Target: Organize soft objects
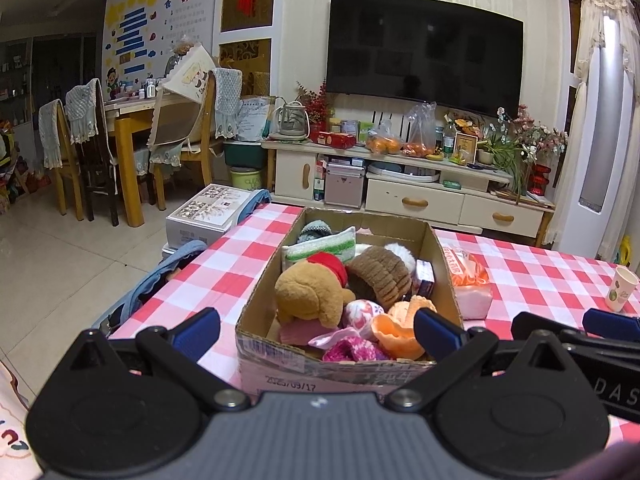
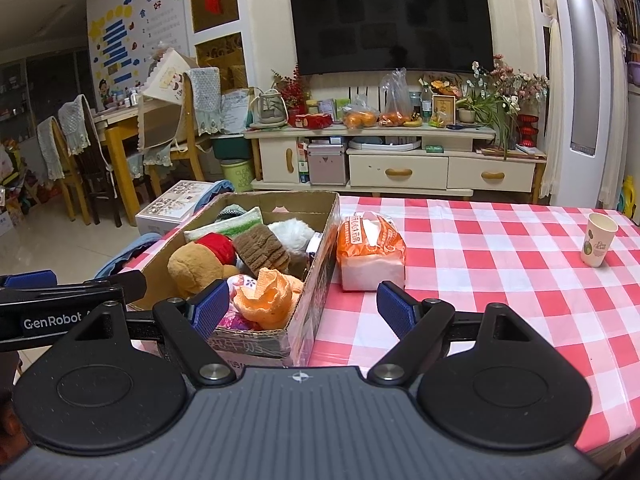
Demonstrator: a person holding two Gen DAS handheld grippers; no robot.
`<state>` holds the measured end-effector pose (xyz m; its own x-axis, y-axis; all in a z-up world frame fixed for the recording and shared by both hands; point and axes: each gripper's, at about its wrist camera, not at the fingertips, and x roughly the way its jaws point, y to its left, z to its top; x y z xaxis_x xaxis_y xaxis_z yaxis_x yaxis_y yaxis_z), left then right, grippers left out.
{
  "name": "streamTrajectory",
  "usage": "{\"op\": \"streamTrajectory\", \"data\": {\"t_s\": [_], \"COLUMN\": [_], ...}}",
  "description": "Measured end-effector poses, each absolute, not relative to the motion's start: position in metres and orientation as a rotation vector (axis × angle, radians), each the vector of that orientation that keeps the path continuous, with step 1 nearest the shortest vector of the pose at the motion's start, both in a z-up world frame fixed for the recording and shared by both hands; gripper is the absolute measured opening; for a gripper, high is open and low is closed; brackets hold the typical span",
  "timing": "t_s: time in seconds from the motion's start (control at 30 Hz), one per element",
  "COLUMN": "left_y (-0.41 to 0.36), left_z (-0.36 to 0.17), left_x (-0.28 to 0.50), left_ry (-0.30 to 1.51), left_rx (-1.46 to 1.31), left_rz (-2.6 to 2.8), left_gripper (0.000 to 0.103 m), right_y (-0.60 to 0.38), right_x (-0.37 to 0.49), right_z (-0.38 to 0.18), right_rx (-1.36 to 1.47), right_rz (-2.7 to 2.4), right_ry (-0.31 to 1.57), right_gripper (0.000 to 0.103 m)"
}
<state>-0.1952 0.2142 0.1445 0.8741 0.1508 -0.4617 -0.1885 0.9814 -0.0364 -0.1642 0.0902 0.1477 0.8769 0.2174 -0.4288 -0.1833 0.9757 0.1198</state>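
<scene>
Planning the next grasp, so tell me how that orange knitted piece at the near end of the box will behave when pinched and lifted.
The orange knitted piece lies crumpled in loose folds, so it will probably be floppy and drape from the pinch. It looks light, likely lifting easily. It rests against other soft items in the cardboard box, so its knit could snag or drag a neighbour.
</scene>
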Motion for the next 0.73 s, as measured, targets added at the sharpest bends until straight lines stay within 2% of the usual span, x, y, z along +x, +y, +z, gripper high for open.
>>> {"op": "streamTrajectory", "data": {"t_s": [0.53, 0.73], "left_y": [0.204, 0.184], "left_z": [0.136, 0.138], "left_x": [-0.186, -0.178], "left_ry": [0.476, 0.461], "left_rx": [-0.060, -0.050], "left_rz": [0.163, 0.127], "left_gripper": [0.102, 0.102], "right_y": [0.078, 0.045], "right_x": [-0.162, -0.158], "right_z": [0.135, 0.131], "right_rx": [0.106, 0.173], "right_rz": [0.198, 0.146], "right_ry": [0.465, 0.432], "right_gripper": [0.101, 0.101]}}
